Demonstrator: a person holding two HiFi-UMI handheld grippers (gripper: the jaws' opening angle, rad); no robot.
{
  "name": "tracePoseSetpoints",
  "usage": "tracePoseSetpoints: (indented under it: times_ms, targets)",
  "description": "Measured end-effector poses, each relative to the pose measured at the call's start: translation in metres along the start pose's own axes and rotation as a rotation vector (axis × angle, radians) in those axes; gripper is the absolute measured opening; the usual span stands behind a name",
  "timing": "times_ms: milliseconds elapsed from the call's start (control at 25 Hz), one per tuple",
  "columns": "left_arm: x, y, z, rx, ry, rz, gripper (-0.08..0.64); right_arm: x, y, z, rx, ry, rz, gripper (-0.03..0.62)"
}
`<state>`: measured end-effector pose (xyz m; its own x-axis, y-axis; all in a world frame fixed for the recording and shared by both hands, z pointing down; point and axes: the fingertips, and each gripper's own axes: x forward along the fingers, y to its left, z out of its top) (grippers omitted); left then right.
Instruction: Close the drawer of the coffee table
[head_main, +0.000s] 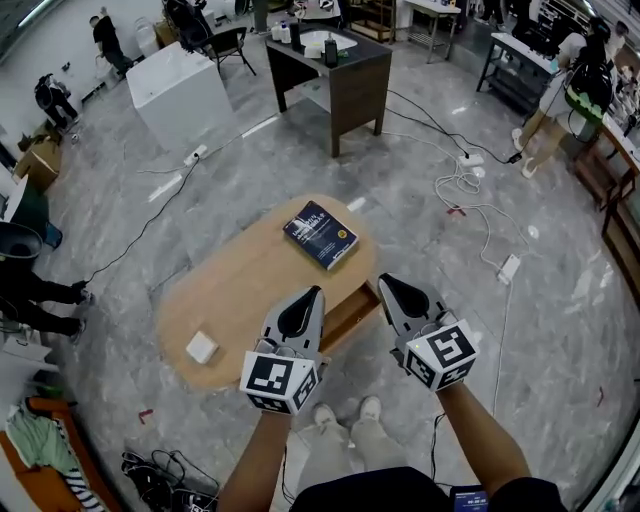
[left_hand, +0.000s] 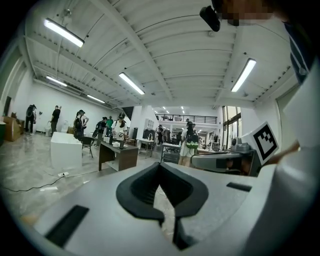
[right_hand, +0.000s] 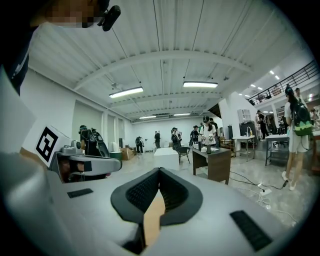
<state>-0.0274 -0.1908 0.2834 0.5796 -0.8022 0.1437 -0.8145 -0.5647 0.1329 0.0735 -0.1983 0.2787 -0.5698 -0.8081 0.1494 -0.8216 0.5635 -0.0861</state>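
wooden drawer ajar under coffee table

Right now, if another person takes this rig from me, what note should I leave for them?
Left gripper: shut, empty, held over the near edge of the table.
Right gripper: shut, empty, held just right of the drawer.
Drawer: pulled out on the table's near side, between the two grippers in the head view. Neither seems to touch it.
On top: a book and a small white box.
Done: nothing yet; the drawer is open.
Left: push the drawer front in until it closes.
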Motion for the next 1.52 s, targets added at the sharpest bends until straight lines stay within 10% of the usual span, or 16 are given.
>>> tracePoseSetpoints:
  times_ms: [1520]
  targets:
    - [0.037,0.006,-0.183,-0.051,0.116,0.033,0.002,0.025,-0.01,-0.193,0.041,0.154,0.121,0.012]
